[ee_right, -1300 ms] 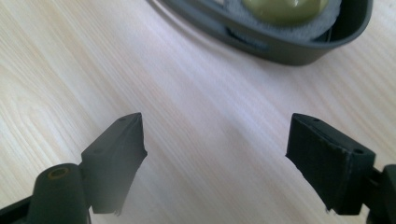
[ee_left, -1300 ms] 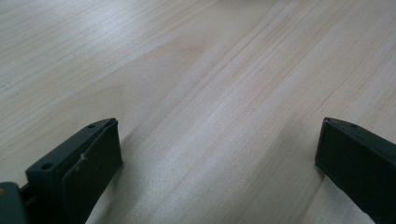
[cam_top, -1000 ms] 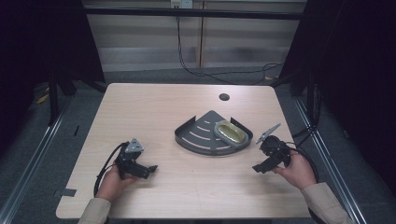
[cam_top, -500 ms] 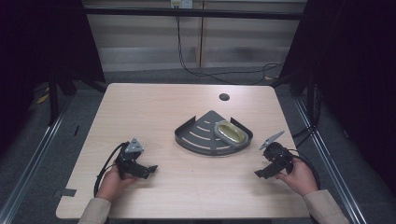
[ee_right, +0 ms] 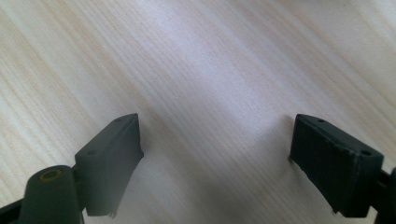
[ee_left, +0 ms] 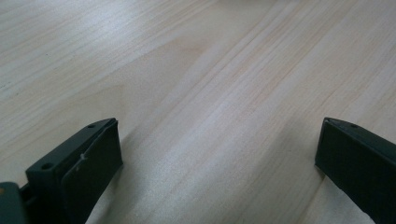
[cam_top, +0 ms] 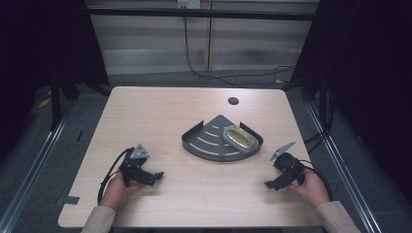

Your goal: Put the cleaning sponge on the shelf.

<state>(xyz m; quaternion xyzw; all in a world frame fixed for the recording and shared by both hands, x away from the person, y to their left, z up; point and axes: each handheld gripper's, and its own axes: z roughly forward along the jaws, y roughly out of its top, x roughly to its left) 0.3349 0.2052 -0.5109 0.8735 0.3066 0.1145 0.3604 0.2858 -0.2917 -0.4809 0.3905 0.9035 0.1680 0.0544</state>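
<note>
On table (cam_top: 160,116), one tray (cam_top: 209,141) (one yellowish dish (cam_top: 238,137) inside), left tool (cam_top: 154,177) spread, right tool (cam_top: 271,184) spread.

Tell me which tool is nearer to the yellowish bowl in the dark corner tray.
The right tool is nearer: it sits just right of and below the bowl. The left tool lies farther, across the tray toward the table's lower left.
</note>
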